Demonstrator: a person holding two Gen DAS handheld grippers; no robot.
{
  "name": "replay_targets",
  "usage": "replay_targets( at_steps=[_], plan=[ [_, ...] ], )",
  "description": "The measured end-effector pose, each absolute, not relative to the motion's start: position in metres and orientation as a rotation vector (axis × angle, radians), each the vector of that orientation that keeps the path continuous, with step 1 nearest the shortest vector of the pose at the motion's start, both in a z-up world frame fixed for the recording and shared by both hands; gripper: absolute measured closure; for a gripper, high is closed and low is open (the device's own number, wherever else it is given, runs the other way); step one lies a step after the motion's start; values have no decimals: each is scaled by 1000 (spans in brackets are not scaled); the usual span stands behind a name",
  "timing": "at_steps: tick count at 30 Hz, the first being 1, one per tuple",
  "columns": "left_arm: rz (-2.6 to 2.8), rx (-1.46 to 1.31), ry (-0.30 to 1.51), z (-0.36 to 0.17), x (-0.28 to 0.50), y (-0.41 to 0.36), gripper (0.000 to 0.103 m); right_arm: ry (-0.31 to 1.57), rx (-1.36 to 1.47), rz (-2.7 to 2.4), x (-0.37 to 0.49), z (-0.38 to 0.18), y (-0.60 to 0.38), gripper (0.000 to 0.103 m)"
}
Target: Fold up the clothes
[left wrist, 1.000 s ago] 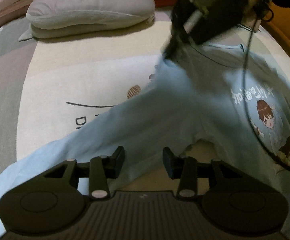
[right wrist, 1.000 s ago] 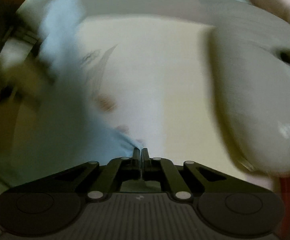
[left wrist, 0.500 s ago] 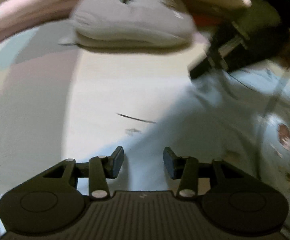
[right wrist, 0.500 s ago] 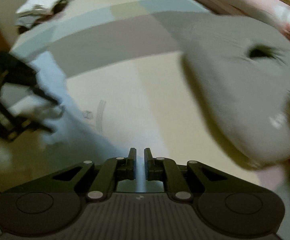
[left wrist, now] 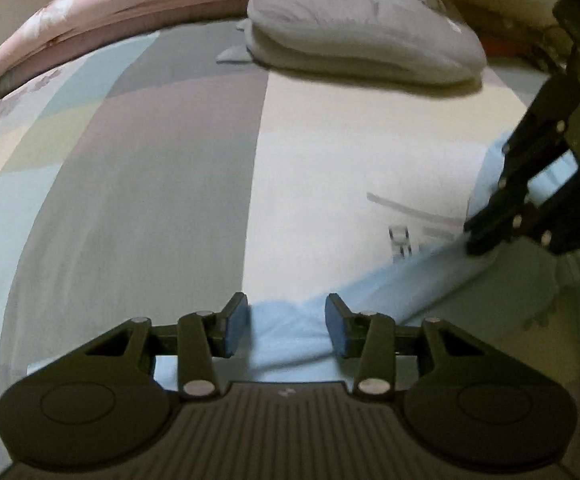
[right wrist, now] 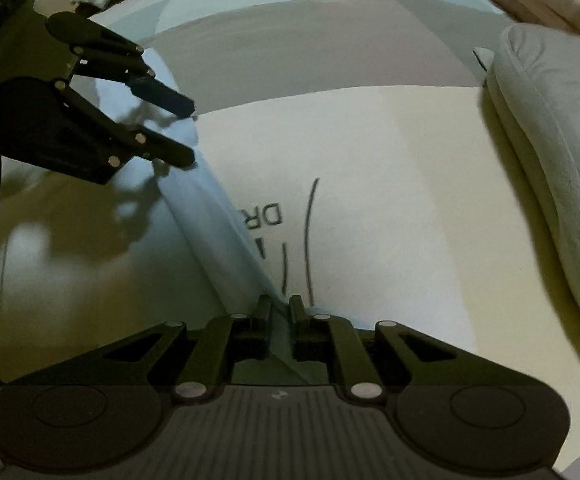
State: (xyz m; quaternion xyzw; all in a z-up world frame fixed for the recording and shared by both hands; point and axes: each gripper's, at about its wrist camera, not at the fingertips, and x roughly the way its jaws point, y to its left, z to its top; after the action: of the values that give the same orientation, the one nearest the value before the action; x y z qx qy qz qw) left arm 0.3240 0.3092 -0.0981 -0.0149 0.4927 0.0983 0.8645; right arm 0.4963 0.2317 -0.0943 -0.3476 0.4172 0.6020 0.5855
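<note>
I use the grey cushion [left wrist: 361, 20] as my landmark; it lies at the far end of the bed sheet [left wrist: 150, 184], whose blocks of grey, mauve, pale blue, green and cream run out from it toward me; a pink quilt [left wrist: 102, 4] is bunched beyond the cushion, along the sheet's far edge. The light blue garment [left wrist: 290, 336] lies on the cream block, on my side of the cushion and well apart from it; a long stretch of it runs taut between my two tools. My left gripper [left wrist: 286, 328] has its blue-padded fingers [left wrist: 236, 326] spread wide, released; the blue cloth lies in the gap between them, and neither pad presses on it. From the right wrist view the same left gripper [right wrist: 188, 136] shows across the sheet from the cushion, its two fingers parted over the cloth's far end. My right gripper [right wrist: 280, 316] is clenched to a narrow slit, and a fold of the garment [right wrist: 210, 216] runs straight into that slit, so I am grasping the cloth there; black printed letters and curved lines on the cream sheet [right wrist: 389, 200] lie between that fold and the cushion [right wrist: 557, 160]. In the left wrist view my right gripper [left wrist: 477, 240] sits on my side of the cushion, tips down on the blue fabric.
</note>
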Motion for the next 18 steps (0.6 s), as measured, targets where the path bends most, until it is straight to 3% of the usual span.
replay_targets(
  at_steps=[5,7,9,18],
  plan=[
    [215,-37,1026,-97,320,314,60,930,-844,1413,491,-90,231,87],
    [191,37,1003,-93,322,313,60,899,-854,1426,492,-91,231,73],
    [153,128,994,-92,328,314,59,867,-873,1437,494,-90,229,68],
    [-83,312,1077,-97,331,329,62,924,-863,1428,524,-98,212,68]
  ],
)
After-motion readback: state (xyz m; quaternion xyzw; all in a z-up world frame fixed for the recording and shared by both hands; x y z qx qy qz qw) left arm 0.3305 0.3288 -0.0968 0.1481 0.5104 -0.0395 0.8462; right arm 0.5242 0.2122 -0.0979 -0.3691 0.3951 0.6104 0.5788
